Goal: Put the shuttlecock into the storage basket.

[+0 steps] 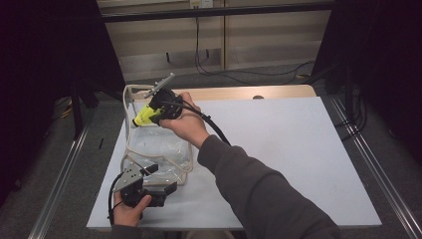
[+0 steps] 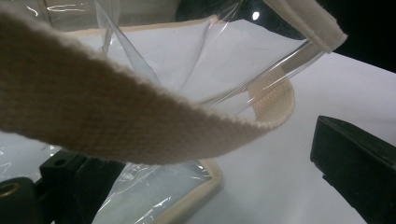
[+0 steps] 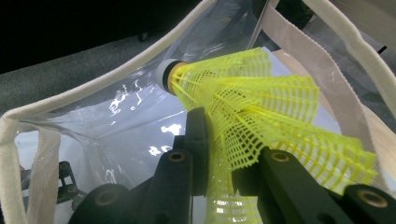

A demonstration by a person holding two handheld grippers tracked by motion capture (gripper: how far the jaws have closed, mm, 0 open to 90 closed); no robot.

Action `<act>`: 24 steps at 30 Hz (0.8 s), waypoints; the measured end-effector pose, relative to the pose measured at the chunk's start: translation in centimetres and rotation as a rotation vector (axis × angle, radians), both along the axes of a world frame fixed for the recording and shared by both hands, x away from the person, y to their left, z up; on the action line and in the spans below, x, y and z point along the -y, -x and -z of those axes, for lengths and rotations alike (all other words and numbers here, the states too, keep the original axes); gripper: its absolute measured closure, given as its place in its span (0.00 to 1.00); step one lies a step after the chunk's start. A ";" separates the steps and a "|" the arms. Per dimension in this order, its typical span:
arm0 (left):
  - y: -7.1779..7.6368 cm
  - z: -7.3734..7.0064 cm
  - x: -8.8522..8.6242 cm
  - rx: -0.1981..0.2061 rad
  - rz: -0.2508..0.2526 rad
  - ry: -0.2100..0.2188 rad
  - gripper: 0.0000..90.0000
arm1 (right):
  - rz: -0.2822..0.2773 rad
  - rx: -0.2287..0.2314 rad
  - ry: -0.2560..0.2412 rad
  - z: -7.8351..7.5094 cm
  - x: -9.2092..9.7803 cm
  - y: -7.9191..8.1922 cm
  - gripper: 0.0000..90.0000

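Note:
A clear plastic bag (image 1: 159,147) with cream webbing trim stands open at the left of the white board (image 1: 278,149). My right gripper (image 1: 158,107) hovers at the bag's far rim, shut on a yellow mesh shuttlecock (image 1: 144,115). In the right gripper view, the jaws of the right gripper (image 3: 229,140) pinch the shuttlecock's (image 3: 261,93) skirt, and its white head points down into the bag (image 3: 116,107). My left gripper (image 1: 159,179) sits at the bag's near edge, open. A cream handle strap (image 2: 93,112) crosses above the left gripper's (image 2: 205,154) spread jaws; I cannot tell whether it touches them.
The white board covers a wooden tabletop (image 1: 239,92) and is bare to the right of the bag. Metal rails (image 1: 368,159) run along both sides. Cables (image 1: 239,72) lie on the floor beyond the table.

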State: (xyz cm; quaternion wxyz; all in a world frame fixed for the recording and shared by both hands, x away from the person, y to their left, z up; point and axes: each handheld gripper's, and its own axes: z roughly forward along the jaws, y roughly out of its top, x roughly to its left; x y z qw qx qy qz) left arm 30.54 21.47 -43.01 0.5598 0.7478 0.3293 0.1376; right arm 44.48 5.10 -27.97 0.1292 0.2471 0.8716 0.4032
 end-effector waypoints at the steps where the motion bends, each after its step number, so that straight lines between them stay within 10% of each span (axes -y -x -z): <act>1: 0.0 0.0 0.0 -0.001 0.002 0.001 0.04 | 0.000 -0.001 -0.002 0.0 -0.1 0.0 0.88; 24: 0.0 -0.1 -0.1 -0.004 0.005 -0.007 0.04 | -0.007 -0.029 0.001 1.3 -1.7 0.0 0.88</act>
